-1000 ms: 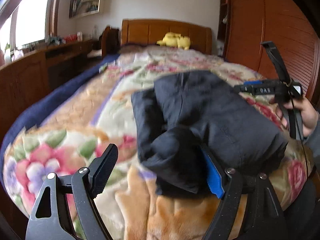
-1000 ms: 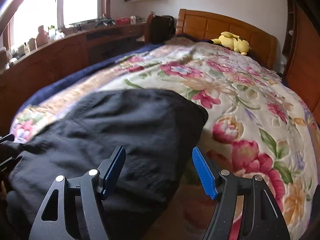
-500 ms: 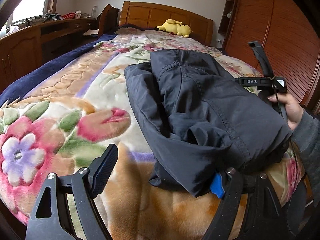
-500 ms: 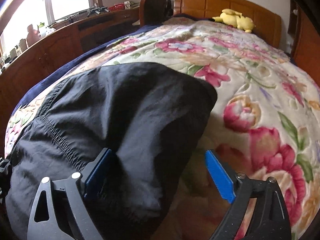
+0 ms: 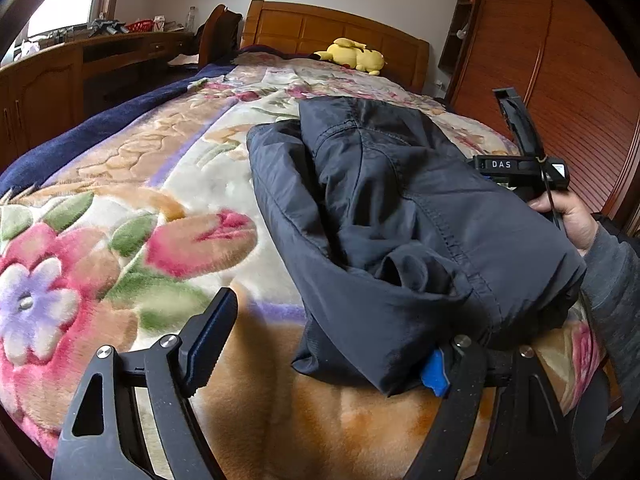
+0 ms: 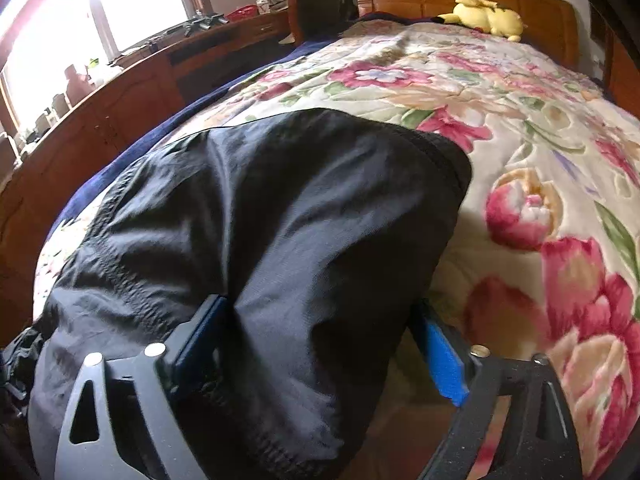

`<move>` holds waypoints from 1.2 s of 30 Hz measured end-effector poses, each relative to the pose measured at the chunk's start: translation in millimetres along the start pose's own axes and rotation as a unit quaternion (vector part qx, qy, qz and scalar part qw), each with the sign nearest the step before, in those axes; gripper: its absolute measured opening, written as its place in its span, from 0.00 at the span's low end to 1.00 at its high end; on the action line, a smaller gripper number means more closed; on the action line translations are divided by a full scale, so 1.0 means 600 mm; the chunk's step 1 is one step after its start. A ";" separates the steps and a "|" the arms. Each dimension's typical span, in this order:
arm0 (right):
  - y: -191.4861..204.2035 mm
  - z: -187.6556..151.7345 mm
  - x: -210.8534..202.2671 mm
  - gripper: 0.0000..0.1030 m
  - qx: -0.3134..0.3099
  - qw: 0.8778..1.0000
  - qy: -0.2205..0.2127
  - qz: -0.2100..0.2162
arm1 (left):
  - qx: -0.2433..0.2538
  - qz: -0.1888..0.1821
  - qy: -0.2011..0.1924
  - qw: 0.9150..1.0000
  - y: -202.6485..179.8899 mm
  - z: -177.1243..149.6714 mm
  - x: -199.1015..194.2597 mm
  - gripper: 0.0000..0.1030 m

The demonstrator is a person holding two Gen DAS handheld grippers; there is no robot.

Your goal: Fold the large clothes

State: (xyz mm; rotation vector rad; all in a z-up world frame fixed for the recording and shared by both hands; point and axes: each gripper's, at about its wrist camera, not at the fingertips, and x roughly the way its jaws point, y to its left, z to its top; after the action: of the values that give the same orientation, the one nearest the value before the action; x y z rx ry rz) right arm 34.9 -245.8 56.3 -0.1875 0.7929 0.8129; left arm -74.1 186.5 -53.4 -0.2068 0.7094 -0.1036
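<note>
Dark garment (image 5: 400, 208) lies bundled on the bed (image 5: 160, 184), which fills nearly everything ahead of both your tools (floral blanket on top, a navy cover (image 5: 100, 132) showing along its far-left edge). Beyond the bed, to the right of your left tool (image 5: 328, 332), stands a tall wooden wardrobe (image 5: 560, 80). To its left runs a row of low wooden cabinets (image 5: 48, 92) under the window. Straight ahead, past the bundle, rises the wooden headboard (image 5: 340, 36).

The garment itself sits directly in front of you, folded over on itself, one layer resting on another, seams and a stitched hem facing up. Its near corner drapes over the right finger of your left tool, hiding most of the blue pad. The left finger stands free above the blanket, so that tool is spread wide and grips nothing.

Your right tool (image 6: 316, 308) is at the bundle's right end. Its jaws have just been closing, and a thick bulge of the cloth now fills the gap, with both blue pads against the fabric (still a broad spread, because the fold is bulky).

Seen from the left tool, your right hand (image 5: 572, 220) wraps the other tool's handle, grey sleeve (image 5: 612, 280) behind it.

Smallest: a yellow plush toy (image 5: 352, 54) lies against the headboard, well beyond both tools.
</note>
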 end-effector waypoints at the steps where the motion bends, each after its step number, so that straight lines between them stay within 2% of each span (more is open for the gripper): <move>1: 0.002 0.000 0.000 0.76 -0.002 1.000 0.001 0.004 | -0.004 -0.009 0.000 1.000 0.000 -0.001 -0.001 0.75; 5: 0.009 -0.001 0.000 0.65 -0.019 1.000 0.003 0.007 | -0.013 -0.032 0.004 0.999 -0.003 -0.002 -0.001 0.58; 8: 0.012 -0.002 -0.001 0.55 -0.028 1.000 0.003 0.009 | -0.024 -0.047 0.006 0.999 -0.005 -0.006 0.000 0.53; 10: 0.016 -0.003 -0.004 0.45 -0.039 0.999 0.000 0.010 | -0.033 -0.058 0.008 0.998 -0.004 -0.007 0.002 0.48; 11: 0.020 -0.004 -0.007 0.42 -0.047 0.999 -0.004 0.009 | -0.038 -0.066 0.008 0.997 -0.003 -0.007 0.002 0.42; 12: 0.023 -0.004 -0.011 0.35 -0.052 0.999 -0.009 0.010 | -0.038 -0.076 0.007 0.996 -0.005 -0.008 0.003 0.33; 14: 0.030 -0.006 -0.021 0.24 -0.061 0.998 -0.029 0.005 | -0.027 -0.081 0.002 0.996 -0.013 -0.006 -0.003 0.23; 16: 0.039 -0.008 -0.030 0.17 -0.067 0.997 -0.046 -0.007 | -0.021 -0.078 -0.004 0.997 -0.017 -0.002 -0.010 0.18; 19: 0.051 -0.009 -0.044 0.14 -0.075 0.994 -0.072 -0.027 | -0.027 -0.084 -0.020 0.996 -0.009 0.008 -0.024 0.14; 21: 0.055 -0.006 -0.052 0.12 -0.073 0.993 -0.090 -0.028 | -0.013 -0.085 -0.024 0.996 -0.006 0.016 -0.029 0.14; 25: 0.074 0.000 -0.054 0.11 -0.080 0.990 -0.114 -0.033 | -0.003 -0.067 -0.048 0.997 0.013 0.035 -0.048 0.12; 30: 0.120 0.019 -0.036 0.11 -0.094 0.987 -0.127 -0.020 | 0.001 -0.034 -0.071 0.997 0.078 0.066 -0.074 0.11; 36: 0.224 0.071 0.026 0.10 -0.123 0.984 -0.129 0.008 | -0.004 0.024 -0.085 0.996 0.189 0.084 -0.106 0.11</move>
State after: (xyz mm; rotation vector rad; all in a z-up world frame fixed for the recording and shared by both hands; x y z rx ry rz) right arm -30.1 -125.8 93.9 -0.2889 0.4498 0.9294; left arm -86.4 315.3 -1.0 -0.2039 0.5441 -0.0366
